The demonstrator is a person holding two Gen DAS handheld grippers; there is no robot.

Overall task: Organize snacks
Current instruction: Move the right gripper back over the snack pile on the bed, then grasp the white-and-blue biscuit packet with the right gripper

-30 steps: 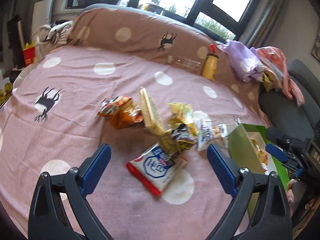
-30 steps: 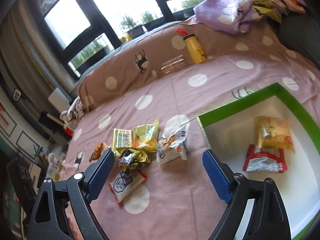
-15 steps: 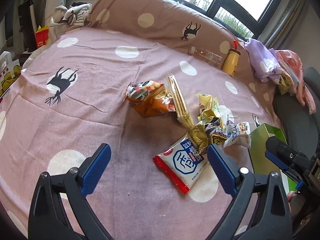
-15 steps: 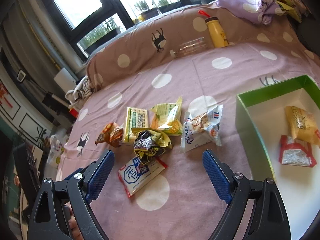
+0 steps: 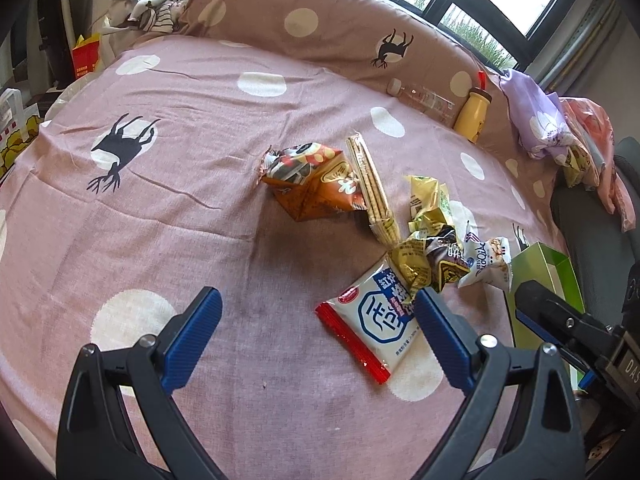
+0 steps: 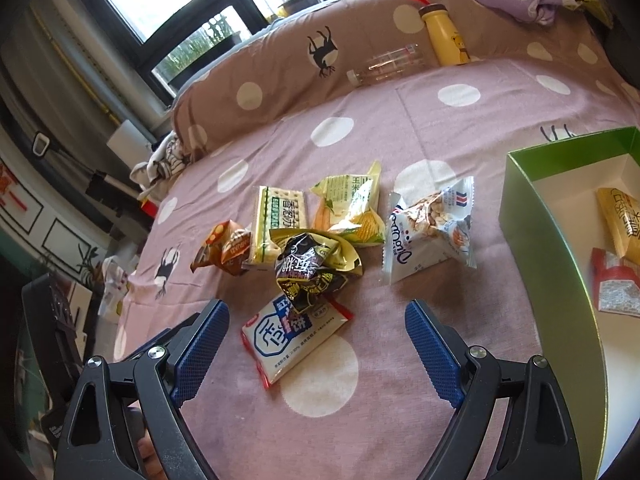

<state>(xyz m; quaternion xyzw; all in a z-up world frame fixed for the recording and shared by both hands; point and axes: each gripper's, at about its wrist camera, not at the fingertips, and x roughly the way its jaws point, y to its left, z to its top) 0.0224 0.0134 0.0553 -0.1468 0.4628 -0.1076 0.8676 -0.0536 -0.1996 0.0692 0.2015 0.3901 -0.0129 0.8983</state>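
Note:
Several snack packets lie in a heap on the pink spotted cloth. A white and blue packet (image 5: 374, 320) (image 6: 294, 334) lies nearest, partly under a crumpled black and gold packet (image 6: 310, 266). An orange packet (image 5: 310, 184), a cracker pack (image 6: 278, 220), a corn snack packet (image 6: 352, 208) and a clear popcorn packet (image 6: 430, 228) lie around them. A green box (image 6: 536, 240) at the right holds a yellow packet (image 6: 622, 222) and a red packet (image 6: 614, 288). My left gripper (image 5: 316, 340) is open and empty above the cloth. My right gripper (image 6: 318, 350) is open and empty over the white and blue packet.
A yellow bottle (image 6: 442, 36) and a clear plastic bottle (image 6: 390, 64) lie against the brown spotted cushion (image 5: 320, 28) at the back. Purple cloth (image 5: 536, 120) is piled at the far right. The right gripper shows at the left wrist view's right edge (image 5: 560, 324).
Both grippers have moved left and closer to the snack heap. The green box has slid toward the right edge of both views. Both stay open and empty.

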